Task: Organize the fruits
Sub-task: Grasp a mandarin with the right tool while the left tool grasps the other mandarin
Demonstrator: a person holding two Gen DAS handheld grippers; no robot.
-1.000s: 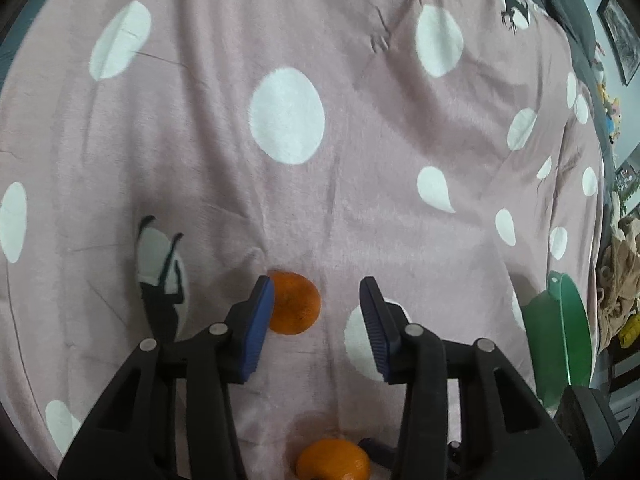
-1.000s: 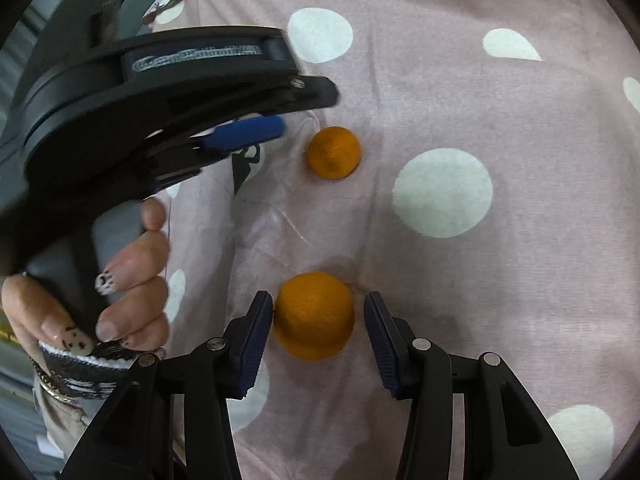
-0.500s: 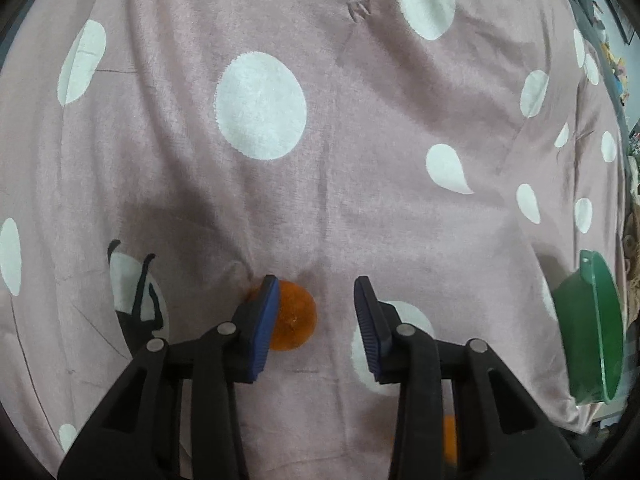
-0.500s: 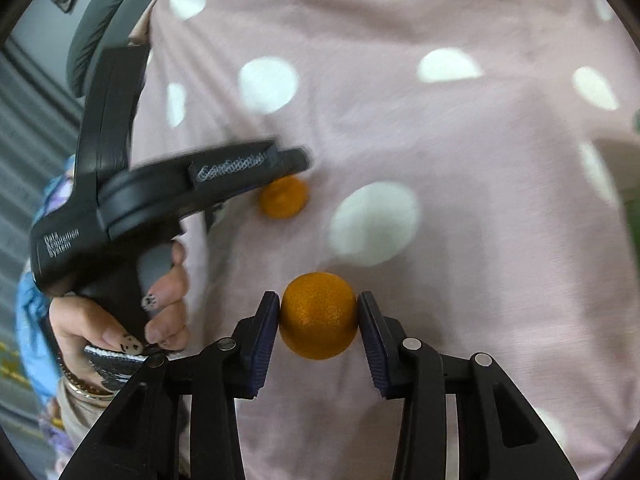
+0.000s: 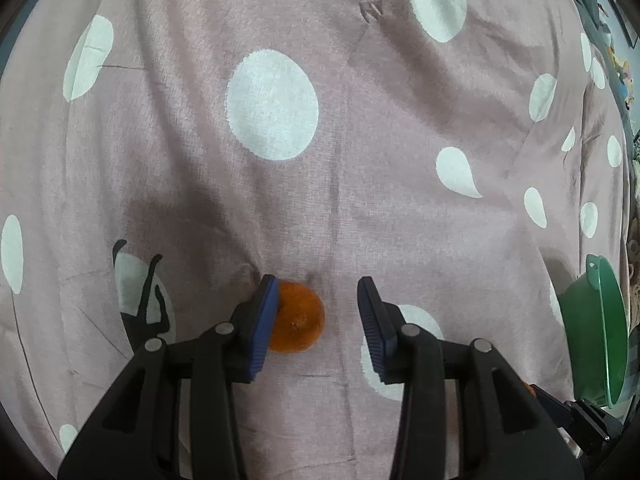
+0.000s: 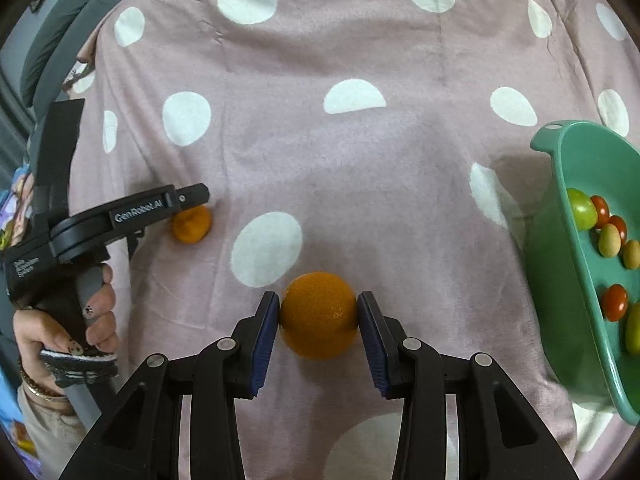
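Open left gripper, small orange touching left finger

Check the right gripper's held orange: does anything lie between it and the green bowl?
Nothing visible does. Only bare polka-dot cloth separates the orange, clamped in the right gripper, from the green bowl.

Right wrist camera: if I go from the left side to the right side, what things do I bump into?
Person's left hand → small orange → big orange held in the right gripper → green bowl of little fruits.
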